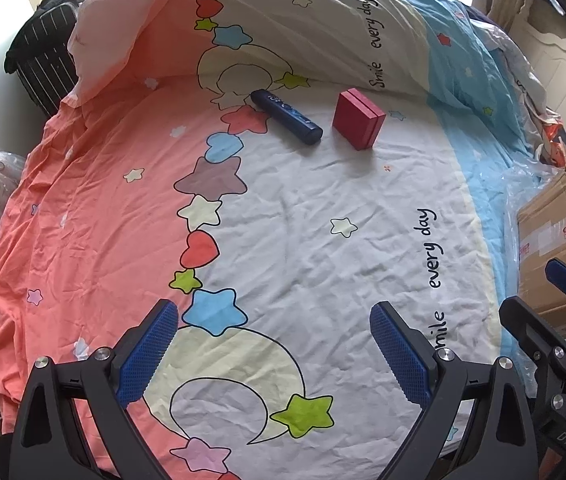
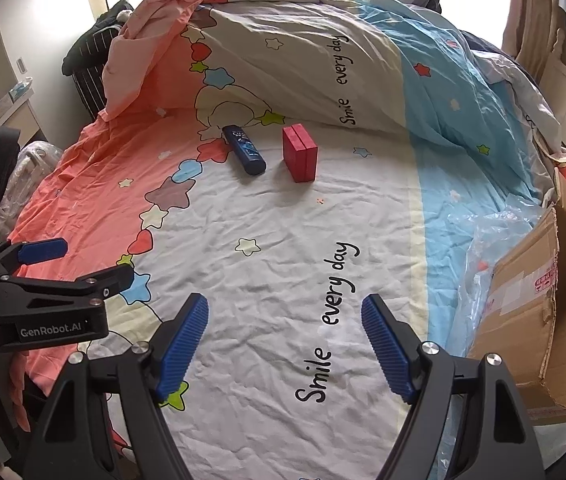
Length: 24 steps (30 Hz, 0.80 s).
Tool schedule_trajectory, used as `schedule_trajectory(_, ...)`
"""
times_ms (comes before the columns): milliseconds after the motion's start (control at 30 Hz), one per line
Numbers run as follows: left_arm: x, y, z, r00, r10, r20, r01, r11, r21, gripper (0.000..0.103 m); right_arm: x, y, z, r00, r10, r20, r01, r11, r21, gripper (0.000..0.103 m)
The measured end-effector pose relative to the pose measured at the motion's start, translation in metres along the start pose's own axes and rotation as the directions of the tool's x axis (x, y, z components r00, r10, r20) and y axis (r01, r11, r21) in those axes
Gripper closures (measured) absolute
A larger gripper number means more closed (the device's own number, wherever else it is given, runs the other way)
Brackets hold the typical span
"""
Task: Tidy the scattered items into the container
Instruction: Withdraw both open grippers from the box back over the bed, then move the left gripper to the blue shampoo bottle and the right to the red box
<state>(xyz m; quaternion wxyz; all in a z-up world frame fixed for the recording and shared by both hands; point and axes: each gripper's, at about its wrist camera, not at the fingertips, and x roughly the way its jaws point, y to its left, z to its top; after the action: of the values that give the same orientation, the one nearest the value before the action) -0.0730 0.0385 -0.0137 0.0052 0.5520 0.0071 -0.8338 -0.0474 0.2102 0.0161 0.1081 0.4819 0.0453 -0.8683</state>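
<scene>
Both the left claw [image 1: 273, 354] and the right claw [image 2: 285, 346] hang wide apart and hold nothing above the near part of the bed [image 1: 323, 200]. A dark blue bottle [image 1: 286, 117] lies beside a red box [image 1: 358, 118] toward the bed's far edge, close but apart. The cardboard box [image 2: 531, 312] sits at the bed's right edge.
</scene>
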Motion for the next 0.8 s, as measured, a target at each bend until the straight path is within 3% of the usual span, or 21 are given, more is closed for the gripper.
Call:
schedule_trajectory(433, 0.026, 0.005, 0.009, 1.0, 0.004, -0.02, -0.004, 1.0, 0.0, 0.004, 0.033, 0.002, 0.018, 0.999, 0.006, -0.034, -0.007, 1.0, -0.021, 0.027)
schedule_trajectory(667, 0.044, -0.001, 0.031, 0.999, 0.015, -0.039, -0.016, 1.0, -0.002, 0.004, 0.049, -0.003, 0.036, 0.999, 0.018, -0.03, -0.018, 1.0, -0.018, 0.027)
schedule_trajectory(800, 0.046, -0.007, 0.049, 1.0, 0.014, -0.012, -0.014, 1.0, -0.013, 0.004, 0.054, -0.009, 0.046, 0.999, 0.024, -0.024, -0.024, 1.0, -0.005, 0.027)
